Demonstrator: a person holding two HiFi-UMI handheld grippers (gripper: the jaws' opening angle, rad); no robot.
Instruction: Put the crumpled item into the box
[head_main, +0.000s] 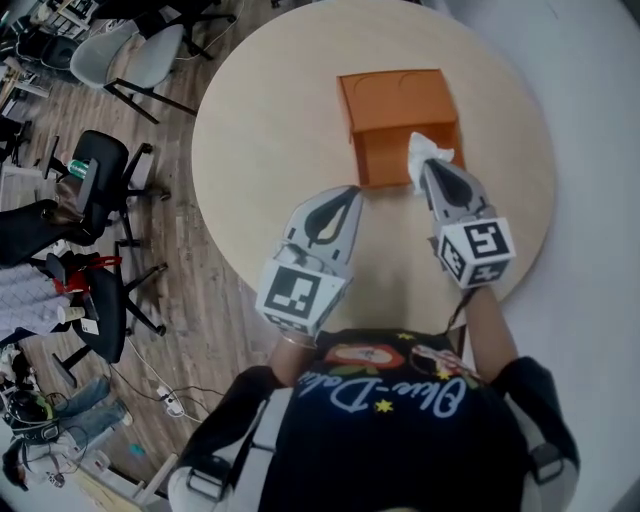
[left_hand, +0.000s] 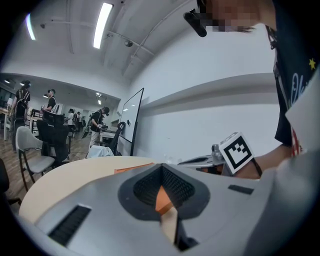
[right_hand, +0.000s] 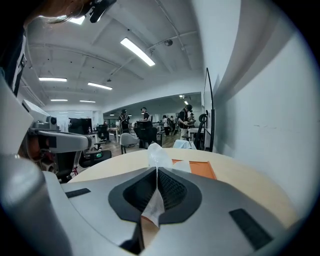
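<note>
An orange box (head_main: 398, 118) stands on the round wooden table (head_main: 270, 130), with its lid folded back and its open side toward me. A white crumpled tissue (head_main: 424, 157) hangs over the box's near right corner, pinched in my right gripper (head_main: 427, 170), which is shut on it. In the right gripper view the tissue (right_hand: 156, 156) sticks up from between the closed jaws, with the box (right_hand: 196, 168) beyond. My left gripper (head_main: 352, 194) is shut and holds nothing, just left of the box's front. The box (left_hand: 131, 169) shows past it in the left gripper view.
Several office chairs (head_main: 95, 185) stand on the wood floor left of the table. A white wall or partition (right_hand: 260, 100) runs along the table's right side. People stand far off in the room (left_hand: 97, 125).
</note>
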